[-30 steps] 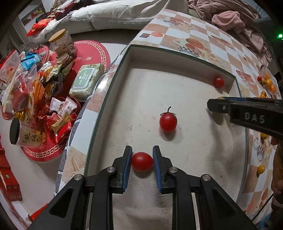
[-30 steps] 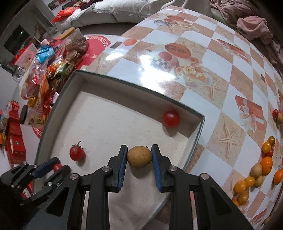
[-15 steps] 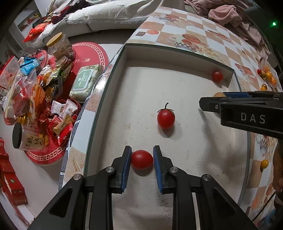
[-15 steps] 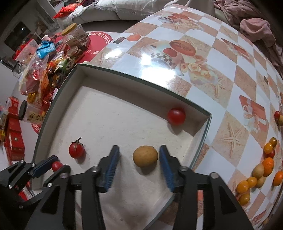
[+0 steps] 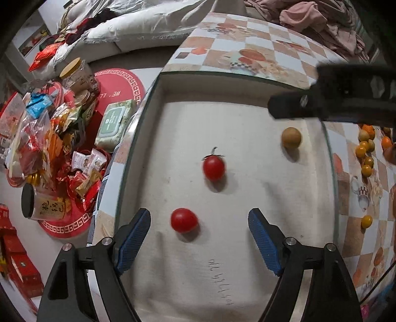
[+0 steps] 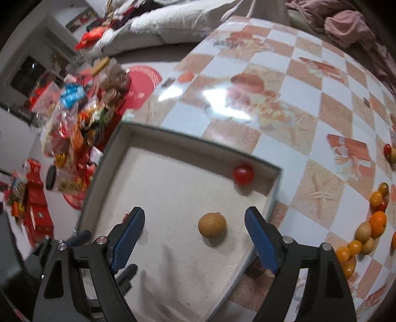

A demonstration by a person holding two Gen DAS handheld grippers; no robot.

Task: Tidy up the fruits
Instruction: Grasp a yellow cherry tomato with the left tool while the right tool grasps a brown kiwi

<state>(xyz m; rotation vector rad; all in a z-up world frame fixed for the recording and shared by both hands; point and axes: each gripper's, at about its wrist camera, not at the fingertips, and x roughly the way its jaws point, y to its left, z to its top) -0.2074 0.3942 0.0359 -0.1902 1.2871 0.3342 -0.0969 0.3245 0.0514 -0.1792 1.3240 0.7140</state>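
Observation:
A shallow white-lined tray [image 5: 247,284] [image 6: 173,272] lies on the checkered table. My left gripper [image 5: 199,228] hangs over it, its jaws opening; a red cherry tomato [image 5: 184,220] lies loose between the blue pads, touching neither. A stemmed tomato [image 5: 213,167] sits further in. My right gripper [image 6: 194,226] is also opening, and a brown round fruit [image 6: 212,225] [image 5: 291,137] rests free between its pads. Another red tomato [image 6: 243,174] lies in the tray's far corner. The right gripper's black body [image 5: 334,104] crosses the upper right of the left wrist view.
Orange and yellow fruits [image 6: 363,235] [image 5: 366,151] lie in a cluster on the table right of the tray. Snack packets, jars and a wipes pack [image 5: 116,121] crowd the floor to the left. Bedding [image 5: 148,22] and pink clothes [image 6: 351,27] lie beyond the table.
Both grippers went from shut on their fruit to wide apart: the left let go of the red tomato, the right let go of the brown fruit. The right gripper rose slightly.

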